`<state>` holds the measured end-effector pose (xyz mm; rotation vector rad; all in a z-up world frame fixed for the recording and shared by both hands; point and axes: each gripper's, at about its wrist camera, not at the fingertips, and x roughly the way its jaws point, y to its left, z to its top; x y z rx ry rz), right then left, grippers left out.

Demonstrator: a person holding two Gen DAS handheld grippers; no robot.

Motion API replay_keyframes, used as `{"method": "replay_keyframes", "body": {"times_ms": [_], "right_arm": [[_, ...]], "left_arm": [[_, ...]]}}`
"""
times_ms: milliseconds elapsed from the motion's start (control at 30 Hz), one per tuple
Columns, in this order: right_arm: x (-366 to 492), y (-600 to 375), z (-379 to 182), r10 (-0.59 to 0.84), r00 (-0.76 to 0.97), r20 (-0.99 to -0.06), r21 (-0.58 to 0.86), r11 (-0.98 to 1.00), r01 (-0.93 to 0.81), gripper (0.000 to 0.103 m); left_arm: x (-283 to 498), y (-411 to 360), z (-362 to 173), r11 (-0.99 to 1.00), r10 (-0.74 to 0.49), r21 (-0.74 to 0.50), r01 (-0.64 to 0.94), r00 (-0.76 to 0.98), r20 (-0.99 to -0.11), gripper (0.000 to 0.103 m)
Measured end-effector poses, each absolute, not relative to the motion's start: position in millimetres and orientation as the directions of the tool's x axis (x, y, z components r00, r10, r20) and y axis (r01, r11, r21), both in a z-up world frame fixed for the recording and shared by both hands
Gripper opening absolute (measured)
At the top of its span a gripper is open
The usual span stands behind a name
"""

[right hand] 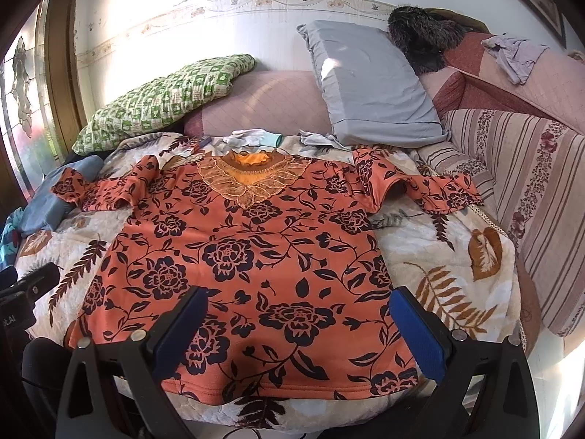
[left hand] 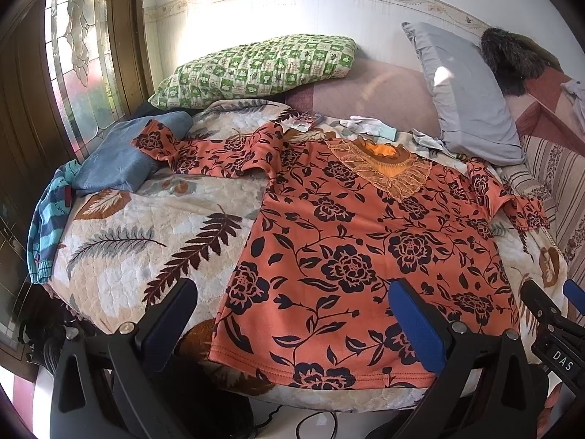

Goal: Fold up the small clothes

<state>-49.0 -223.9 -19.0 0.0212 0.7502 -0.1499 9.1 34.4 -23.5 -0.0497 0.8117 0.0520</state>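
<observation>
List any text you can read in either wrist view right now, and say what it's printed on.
"DAS": white letters on the black body of the right gripper, at the right edge of the left wrist view.
Partial letters, cut off at the frame edge, on the left gripper in the right wrist view: unreadable.
Small packet above the orange floral shirt: print too small to read.

We see a lived-in home bedroom. A bed (right hand: 457, 256) carries a leaf-patterned quilted blanket (left hand: 120, 256), a green checked pillow (left hand: 256, 67) and a grey pillow (right hand: 369, 87) against a white wall with a floral border strip (right hand: 292, 2). A wooden door with patterned glass (left hand: 78, 36) stands at left.
</observation>
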Motion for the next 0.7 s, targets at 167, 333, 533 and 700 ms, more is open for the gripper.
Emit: {"method": "replay_keyframes", "body": {"times_ms": [167,333,533,700], "right_arm": [[-48.6,-224.7,-16.2,-0.135,0.727,-0.673,-0.037,0.988,0.15,0.101],[-48.6,-224.7,-16.4,-0.135,0.725,-0.675,-0.038,0.988,0.148,0.101],[-45.1,-224.5,-17.9,-0.12,0.718,-0.686,-0.027,0.99,0.139,0.101],[-32.7,-248.8,-27.0,-0.029,0.688,-0.725,0.105,0.983,0.153,0.101]], "left_arm": [[9.3,35.6,-23.5,0.997,0.022,-0.033,-0.066,0.689,-0.724,0.103],[9.6,36.7,-23.8,0.997,0.018,-0.04,-0.069,0.684,-0.729,0.103],[12.4,40.4,-26.2,0.995,0.011,-0.056,-0.077,0.674,-0.738,0.103],[23.3,40.1,-36.6,0.995,0.021,-0.045,-0.085,0.648,-0.761,0.103]]}}
